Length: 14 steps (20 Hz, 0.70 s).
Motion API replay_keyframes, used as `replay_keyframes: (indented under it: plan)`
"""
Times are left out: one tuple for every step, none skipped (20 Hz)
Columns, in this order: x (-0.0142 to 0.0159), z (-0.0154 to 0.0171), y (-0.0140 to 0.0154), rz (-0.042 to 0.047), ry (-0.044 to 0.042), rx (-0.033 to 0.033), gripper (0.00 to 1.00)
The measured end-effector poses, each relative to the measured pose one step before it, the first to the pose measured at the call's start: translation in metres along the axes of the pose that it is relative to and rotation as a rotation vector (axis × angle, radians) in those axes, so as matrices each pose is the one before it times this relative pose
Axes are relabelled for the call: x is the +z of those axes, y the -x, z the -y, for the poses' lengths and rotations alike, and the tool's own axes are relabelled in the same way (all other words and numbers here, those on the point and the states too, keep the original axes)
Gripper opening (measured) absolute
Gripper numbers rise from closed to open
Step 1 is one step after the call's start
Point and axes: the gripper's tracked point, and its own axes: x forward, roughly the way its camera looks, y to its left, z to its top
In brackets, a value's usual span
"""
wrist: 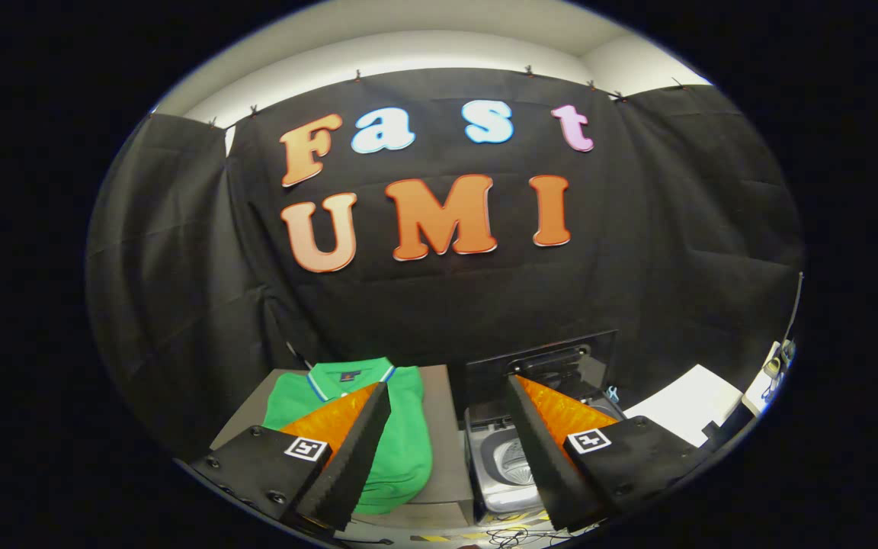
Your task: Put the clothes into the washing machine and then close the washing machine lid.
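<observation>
A folded green polo shirt (401, 435) with a striped collar lies on a grey-brown box (443, 427), beyond and partly behind my left finger. Right of the box stands a small top-loading washing machine (500, 457) with its dark lid (538, 362) raised upright at the back and its drum visible. My gripper (448, 385) hovers above both, open wide, with nothing between its fingers. The shirt sits ahead of the left finger; the washer's opening lies between the fingers and toward the right one.
A white flat surface (694, 412) lies right of the washer. The black cloth wall rises close behind the box and washer. Cables and yellow-black tape (507, 534) lie on the floor below the washer.
</observation>
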Motion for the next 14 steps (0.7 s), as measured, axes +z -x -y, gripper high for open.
replay_keyframes:
  plan:
    - [-0.00621,-0.01743,-0.00676,-0.02136,0.02235,0.02346,0.99]
    - [-0.00766,-0.01529,-0.00851,-0.02335,0.02235,0.02041,0.99]
    - [-0.00812,-0.01432,-0.00761,-0.02564,0.02166,0.0152,0.99]
    - [-0.00747,-0.01302,-0.00745,-0.02685,0.01861,0.00787,0.99]
    - [-0.00821,-0.00728,-0.0094,-0.02977,0.01327,0.00416,0.99]
    - [-0.00645,-0.01003,-0.00908,-0.02514,0.00544,0.0103,0.99]
    - [-0.0037,-0.00978,-0.00515,-0.02038,0.00032,0.01149,1.0]
    - [-0.0039,-0.00911,-0.0064,-0.01558,-0.00017,0.01019,1.0]
    - [-0.00284,-0.0064,-0.00614,-0.01033,0.00395,0.0046,1.0]
    - [-0.00175,-0.00471,-0.00727,-0.01225,0.00847,-0.00304,1.0]
    - [-0.00482,-0.00246,-0.00673,-0.01594,0.00707,-0.00325,1.0]
    - [-0.00579,-0.00283,-0.00549,-0.01935,0.00226,0.00037,1.0]
    - [-0.00426,-0.00212,-0.00473,-0.02192,-0.00115,0.00207,1.0]
    - [-0.00579,-0.00251,-0.00555,-0.02629,-0.00298,-0.00037,1.0]
